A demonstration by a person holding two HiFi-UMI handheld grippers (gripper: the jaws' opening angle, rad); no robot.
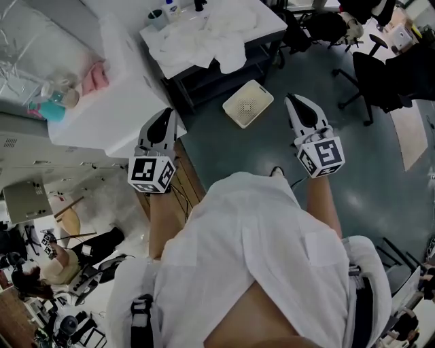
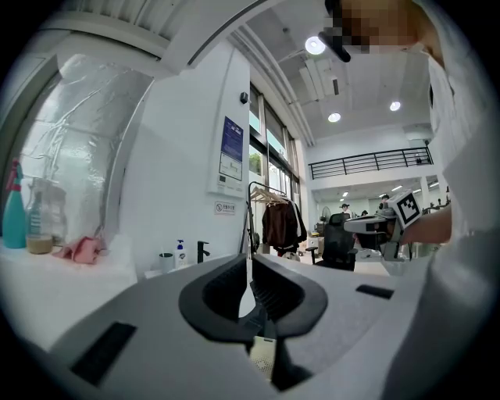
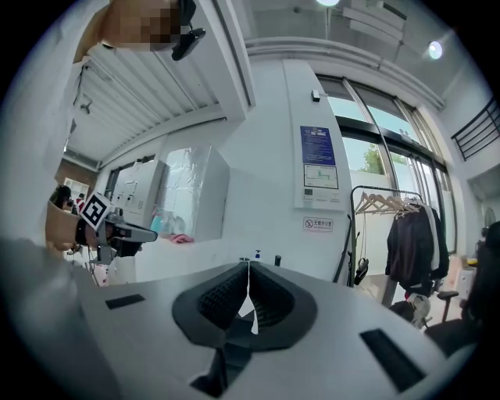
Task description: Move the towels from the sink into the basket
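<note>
White towels (image 1: 204, 37) lie heaped over the sink unit (image 1: 268, 17), a white top on a dark frame at the far middle, with a black tap (image 1: 199, 5) at its back. A white perforated basket (image 1: 248, 103) sits on the grey floor in front of it. My left gripper (image 1: 168, 112) is held at waist height by the corner of a white counter, shut and empty. My right gripper (image 1: 293, 100) hovers just right of the basket, also shut with nothing in it. In each gripper view the jaws (image 2: 249, 262) (image 3: 248, 264) meet tip to tip.
A white counter (image 1: 109, 115) at the left carries a pink cloth (image 1: 95, 76) and a teal spray bottle (image 1: 51, 109). Black office chairs (image 1: 370, 75) stand at the right. A clothes rack (image 2: 277, 223) stands beyond the sink. Cluttered gear lies at the lower left (image 1: 75, 272).
</note>
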